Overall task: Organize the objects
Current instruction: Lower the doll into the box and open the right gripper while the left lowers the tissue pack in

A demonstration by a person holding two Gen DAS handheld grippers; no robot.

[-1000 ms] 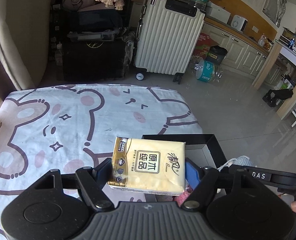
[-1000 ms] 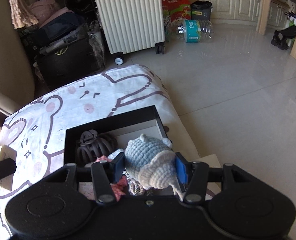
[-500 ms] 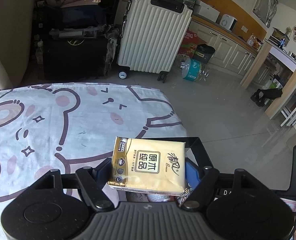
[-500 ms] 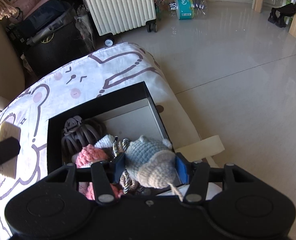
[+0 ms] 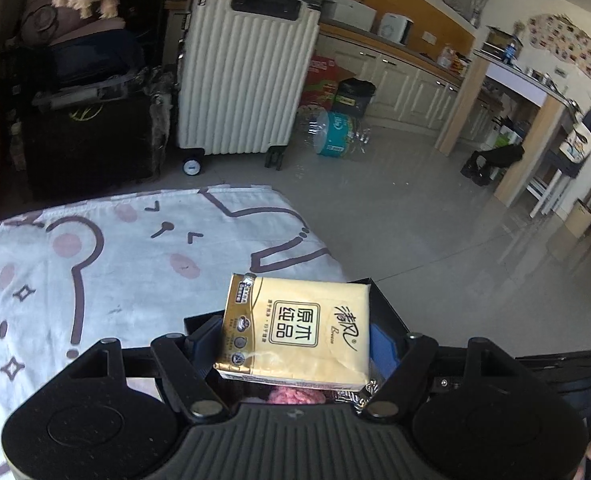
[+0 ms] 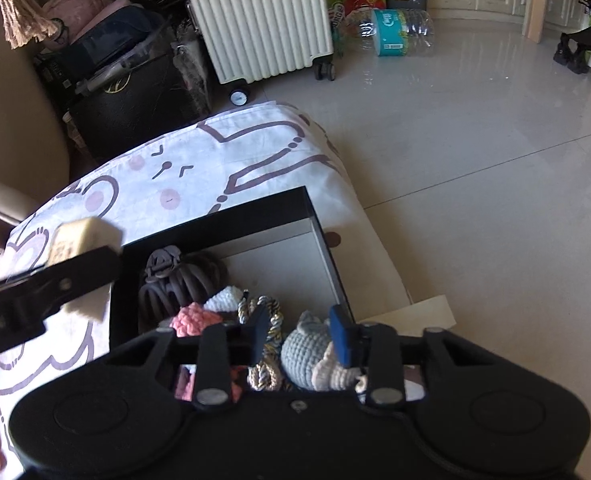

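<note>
Yellow plastic wrap is catching the light on the tissue pack (image 5: 299,332), which the left gripper (image 5: 295,340) is clamping flat between its two fingers, printed face up. Directly beneath and ahead of these fingers, the black box (image 5: 387,308) is showing one corner, with something pink visible below the pack. Beyond the box, the bear-print cloth (image 5: 95,264) is spreading away to the fingers' left.

In the right wrist view, the right gripper (image 6: 301,334) is standing with its jaws parted, touching nothing. The grey crocheted toy (image 6: 305,354) is lying between and just below the blue pads (image 6: 341,340), inside the box's near right corner. Just left of the left finger, a braided cord (image 6: 269,322) and a pink crocheted piece (image 6: 193,318) are lying in the box; farther ahead and left, a brown hair claw (image 6: 175,284) is resting against the far wall. Ahead of the pads, the box floor is lying bare. At the far left of this view, the left gripper is hovering beside the box's left wall with the pack in its grip. Farthest out, a white suitcase (image 6: 255,16) is standing upright on the tiled floor (image 6: 475,140).
</note>
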